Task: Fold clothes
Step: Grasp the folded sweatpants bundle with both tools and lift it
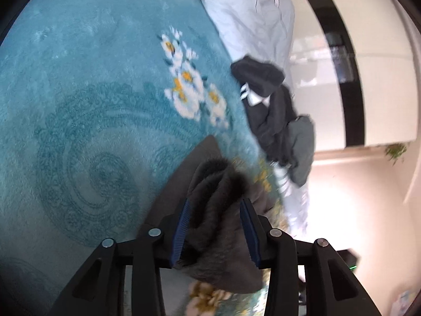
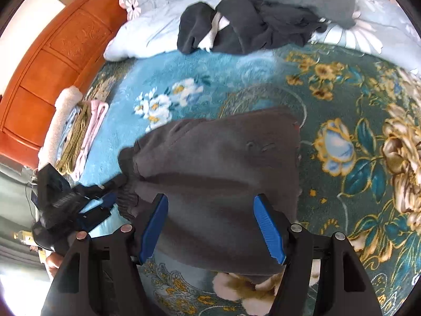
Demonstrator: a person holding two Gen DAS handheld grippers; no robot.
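A dark grey garment [image 2: 215, 152] lies spread on the teal floral blanket [image 2: 342, 105]. Its gathered waistband end is toward the left in the right wrist view. My right gripper [image 2: 210, 197] hangs over the garment's near part. It is open, with its blue pads wide apart and smooth cloth beneath them. In the left wrist view, my left gripper [image 1: 215, 202] is shut on a bunched fold of the same grey garment [image 1: 218, 237], which fills the gap between its pads. That left gripper [image 2: 110, 196] also shows in the right wrist view, at the waistband's edge.
A heap of dark unfolded clothes [image 2: 252, 23] lies at the blanket's far edge on light blue bedding [image 2: 147, 34]. Folded pink, olive and white items [image 2: 79, 134] are stacked beside the orange wooden headboard [image 2: 52, 52]. A hand [image 2: 52, 260] shows at the lower left.
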